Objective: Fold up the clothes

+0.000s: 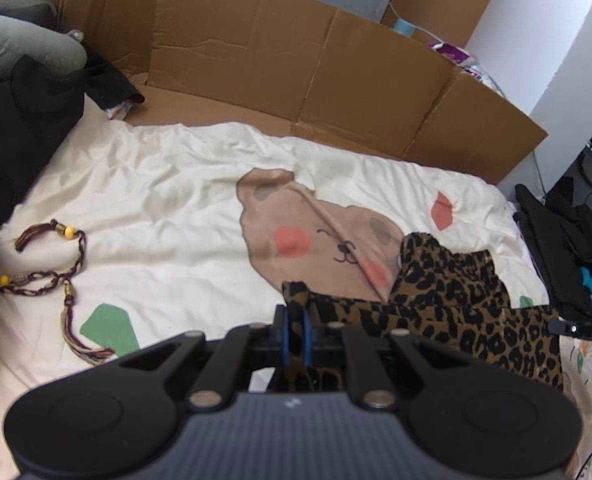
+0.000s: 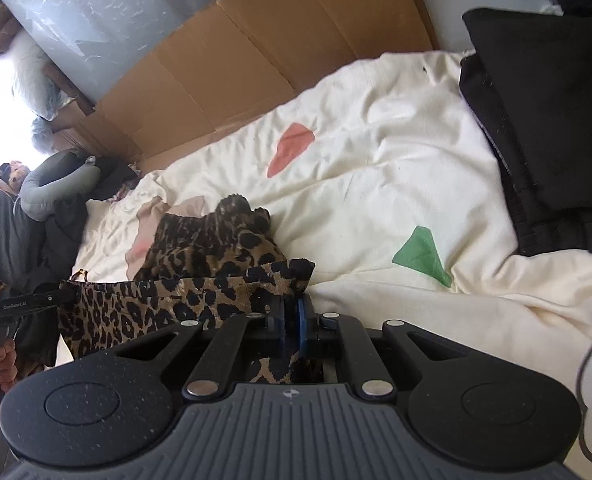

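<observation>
A leopard-print garment (image 1: 455, 300) lies bunched on a cream bedspread (image 1: 156, 200) printed with a bear face. My left gripper (image 1: 295, 320) is shut on one corner of the garment, with cloth pinched between its blue pads. In the right wrist view the same garment (image 2: 200, 264) stretches leftward, and my right gripper (image 2: 292, 316) is shut on another corner of it. The left gripper's tip (image 2: 36, 300) shows at the far left of that view, held by a hand (image 2: 4, 360), with the fabric spanning between the two grippers.
A braided cord with beads and tassels (image 1: 56, 276) lies on the spread at left. Black clothes (image 1: 16, 140) and a grey neck pillow (image 1: 24, 36) sit at the left; a folded black stack (image 2: 543, 120) at the right. Flattened cardboard (image 1: 296, 72) lines the far side.
</observation>
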A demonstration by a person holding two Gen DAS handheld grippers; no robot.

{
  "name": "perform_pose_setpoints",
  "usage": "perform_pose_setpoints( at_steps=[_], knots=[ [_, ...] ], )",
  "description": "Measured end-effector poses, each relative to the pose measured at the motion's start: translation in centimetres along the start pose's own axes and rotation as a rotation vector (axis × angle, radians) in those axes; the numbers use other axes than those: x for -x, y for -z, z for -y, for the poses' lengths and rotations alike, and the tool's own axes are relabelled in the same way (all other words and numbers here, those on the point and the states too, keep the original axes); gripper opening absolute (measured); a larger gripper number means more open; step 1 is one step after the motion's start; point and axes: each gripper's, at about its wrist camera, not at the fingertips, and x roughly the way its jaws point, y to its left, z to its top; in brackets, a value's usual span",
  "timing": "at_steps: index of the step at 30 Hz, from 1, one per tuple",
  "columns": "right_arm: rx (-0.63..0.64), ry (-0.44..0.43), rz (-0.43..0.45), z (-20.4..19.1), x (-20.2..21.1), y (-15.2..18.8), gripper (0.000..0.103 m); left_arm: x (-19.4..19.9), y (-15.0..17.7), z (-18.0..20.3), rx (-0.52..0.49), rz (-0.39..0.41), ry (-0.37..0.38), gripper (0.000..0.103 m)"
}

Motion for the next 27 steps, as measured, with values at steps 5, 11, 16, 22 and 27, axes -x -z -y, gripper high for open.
perform_pose_setpoints(
  at_steps=[5, 11, 16, 22, 27],
  knots=[
    [0.004, 0.008, 0.023, -0.6, 1.3, 0.0, 0.004, 0.7, -0.4, 0.5, -0.002, 0.027, 0.007, 0.008],
    [0.0, 0.022, 0.068, -1.0, 2.5, -0.8, 0.004, 1.6, -2.1, 2.1, -0.049, 0.105, 0.008, 0.007],
    [-0.001, 0.03, 0.1, -1.2, 3.0, -1.9, 0.004, 1.0, -3.6, 2.7, -0.061, 0.138, 0.012, 0.007],
    [0.005, 0.039, 0.122, -1.4, 2.5, -3.5, 0.004, 0.3, -4.8, 2.9, -0.087, 0.15, 0.003, 0.008],
    [0.023, 0.047, 0.119, -1.6, 1.5, -4.4, 0.004, -1.2, -5.3, 2.2, -0.08, 0.13, -0.006, 0.008]
  ],
)
